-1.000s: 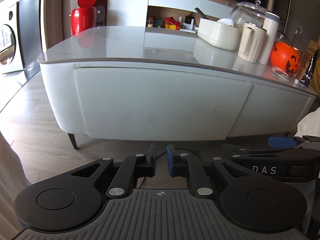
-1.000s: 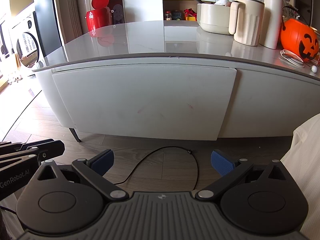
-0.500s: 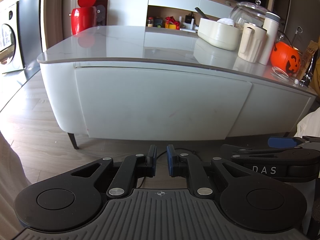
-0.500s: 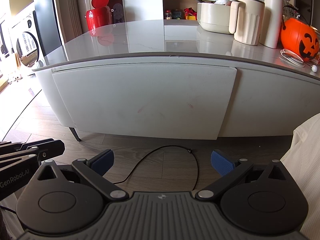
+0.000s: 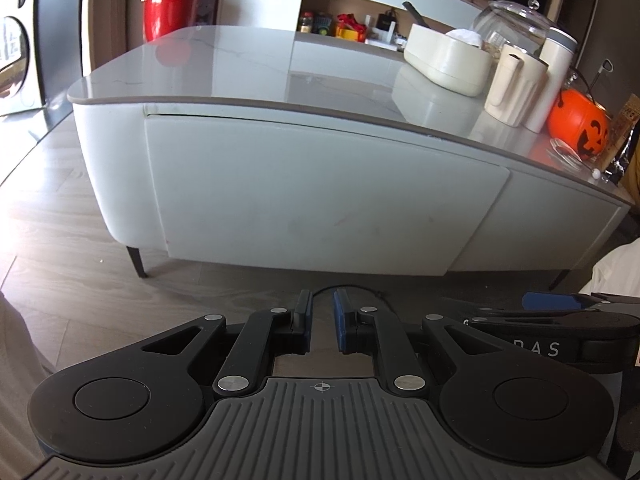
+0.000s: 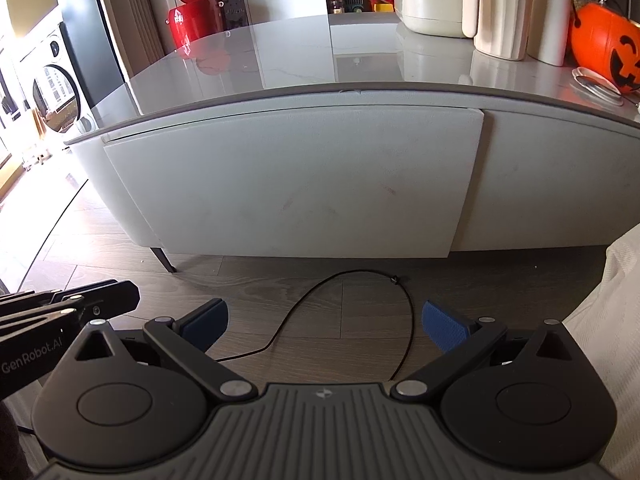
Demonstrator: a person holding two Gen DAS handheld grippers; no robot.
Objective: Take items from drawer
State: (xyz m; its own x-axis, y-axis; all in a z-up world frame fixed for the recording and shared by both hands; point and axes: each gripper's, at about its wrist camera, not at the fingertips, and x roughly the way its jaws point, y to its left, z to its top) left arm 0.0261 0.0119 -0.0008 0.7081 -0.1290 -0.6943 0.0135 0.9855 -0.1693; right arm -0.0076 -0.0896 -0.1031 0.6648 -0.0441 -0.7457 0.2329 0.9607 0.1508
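Note:
A white drawer front (image 5: 312, 200) (image 6: 296, 184) fills the side of a low table with a glossy grey top; it sits flush and closed, so nothing inside shows. My left gripper (image 5: 320, 312) hovers over the wood floor in front of it, shut with only a thin slit between its blue pads and nothing held. My right gripper (image 6: 326, 316) stands open and empty at about the same distance from the drawer. Each gripper shows at the edge of the other's view: the right gripper (image 5: 560, 308) and the left gripper (image 6: 80, 296).
On the tabletop's right end stand a cream pitcher (image 6: 500, 4), a white bottle (image 5: 554, 76), an orange pumpkin bucket (image 6: 604, 44) and a cream tub (image 5: 448, 62). A black cable (image 6: 340, 308) loops on the floor. White fabric (image 6: 616, 312) lies right; a table leg (image 5: 136, 260) stands left.
Both views have tilted a little: the table sits slightly higher in the right wrist view and slightly rolled in the left. The jaws of both grippers stand as before.

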